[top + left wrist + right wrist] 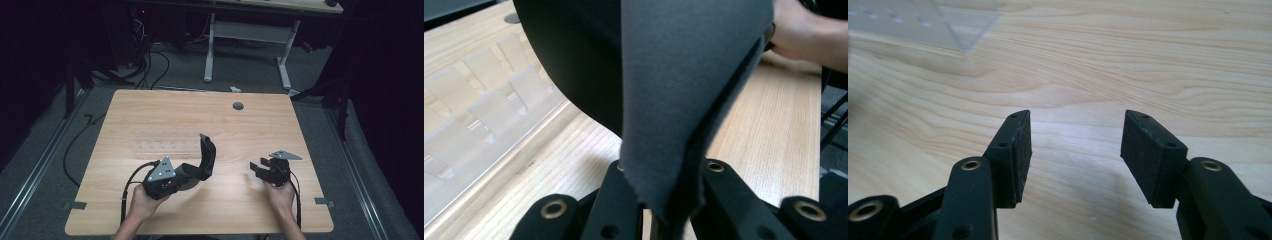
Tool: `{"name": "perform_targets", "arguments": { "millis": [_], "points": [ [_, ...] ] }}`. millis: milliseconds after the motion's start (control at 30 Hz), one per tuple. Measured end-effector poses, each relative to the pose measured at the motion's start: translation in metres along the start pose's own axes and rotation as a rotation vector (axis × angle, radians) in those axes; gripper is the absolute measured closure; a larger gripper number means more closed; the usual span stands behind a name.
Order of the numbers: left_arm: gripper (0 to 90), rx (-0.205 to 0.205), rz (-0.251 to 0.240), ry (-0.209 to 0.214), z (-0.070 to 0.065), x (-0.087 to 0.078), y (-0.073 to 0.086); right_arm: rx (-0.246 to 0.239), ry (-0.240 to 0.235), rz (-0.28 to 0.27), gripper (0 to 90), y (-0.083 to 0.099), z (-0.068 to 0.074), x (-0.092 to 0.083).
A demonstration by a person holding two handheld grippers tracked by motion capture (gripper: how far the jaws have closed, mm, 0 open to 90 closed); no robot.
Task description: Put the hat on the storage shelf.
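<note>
A dark grey piece of cloth (206, 159) stands up from the wooden table (260, 130), curling upward, and my left gripper (188, 173) is shut on its lower edge. In the left gripper view the cloth (684, 85) rises from between the closed jaws of the left gripper (665, 216). My right gripper (256, 169) rests to the right of the cloth, apart from it, and is open. In the right gripper view the right gripper (1075, 150) holds nothing between its pads, with bare wood beyond them.
A clear plastic rack (167, 146) lies flat on the table just behind the cloth; it is also the ridged rack (479, 115) at the left. A round cable hole (238, 106) sits near the far edge. Behind the table are a white-legged desk (247, 45) and floor cables.
</note>
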State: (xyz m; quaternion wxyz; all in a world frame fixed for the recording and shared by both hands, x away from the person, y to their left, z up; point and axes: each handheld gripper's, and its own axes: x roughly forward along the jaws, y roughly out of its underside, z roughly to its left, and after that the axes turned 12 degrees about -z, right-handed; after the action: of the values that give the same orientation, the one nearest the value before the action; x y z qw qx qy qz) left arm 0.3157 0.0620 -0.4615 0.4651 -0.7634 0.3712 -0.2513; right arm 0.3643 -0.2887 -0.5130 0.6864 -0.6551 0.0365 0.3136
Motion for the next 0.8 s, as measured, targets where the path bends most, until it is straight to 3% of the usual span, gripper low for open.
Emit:
{"name": "perform_targets", "arguments": {
  "millis": [233, 333, 533, 800],
  "points": [
    [85.8, -0.04, -0.032, -0.006, 0.004, -0.006, -0.01, -0.06, 0.065, 0.044, 41.7, 0.01, -0.002, 0.007],
    [85.8, -0.037, -0.033, -0.013, 0.005, -0.008, -0.013, -0.077, 0.084, 0.066, 39.4, 0.013, -0.001, 0.01],
    [85.7, -0.054, -0.063, -0.016, 0.008, -0.012, -0.025, -0.117, 0.103, 0.061, 38.4, 0.014, 0.002, 0.012],
    [85.7, -0.065, -0.104, -0.037, 0.012, -0.019, -0.041, -0.118, 0.106, 0.061, 38.1, 0.015, 0.003, 0.012]
  ]
}}
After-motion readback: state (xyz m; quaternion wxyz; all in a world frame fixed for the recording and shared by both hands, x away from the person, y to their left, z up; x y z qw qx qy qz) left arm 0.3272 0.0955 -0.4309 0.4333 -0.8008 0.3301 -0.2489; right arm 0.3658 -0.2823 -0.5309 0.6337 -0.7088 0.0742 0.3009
